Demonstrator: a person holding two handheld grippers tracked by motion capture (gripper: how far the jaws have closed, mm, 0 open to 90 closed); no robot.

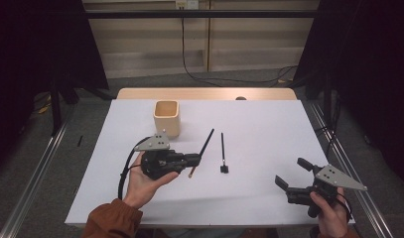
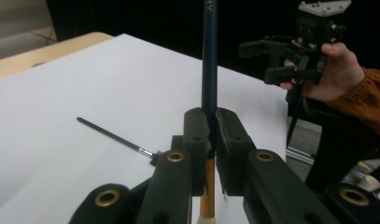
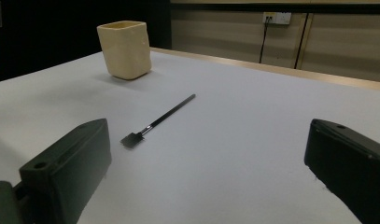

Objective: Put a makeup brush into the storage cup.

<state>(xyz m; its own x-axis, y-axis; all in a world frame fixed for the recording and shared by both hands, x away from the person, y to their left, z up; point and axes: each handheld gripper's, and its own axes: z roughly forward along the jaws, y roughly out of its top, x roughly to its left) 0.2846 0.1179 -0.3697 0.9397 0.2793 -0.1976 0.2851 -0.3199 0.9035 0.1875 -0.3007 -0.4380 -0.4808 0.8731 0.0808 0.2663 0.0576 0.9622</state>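
Note:
My left gripper [image 1: 197, 159] [image 2: 212, 128] is shut on a thin brush [image 1: 205, 141] [image 2: 209, 56] with a dark handle and a tan lower end. It holds the brush just above the white table [image 1: 269, 124], left of the middle. A second dark brush [image 1: 222, 151] [image 2: 115, 136] [image 3: 162, 119] with a flat black head lies loose on the table just to its right. A cream square cup [image 1: 167, 118] [image 3: 124, 49] stands upright behind the left gripper. My right gripper [image 1: 293, 173] [image 3: 208, 163] [image 2: 267, 58] is open near the front right corner, with nothing between its jaws.
The table's far edge shows a wooden strip [image 1: 204, 93]. Metal rails [image 1: 348, 163] run along both sides on the floor, and cables [image 1: 209, 78] trail behind the table. Dark curtains hang at both sides.

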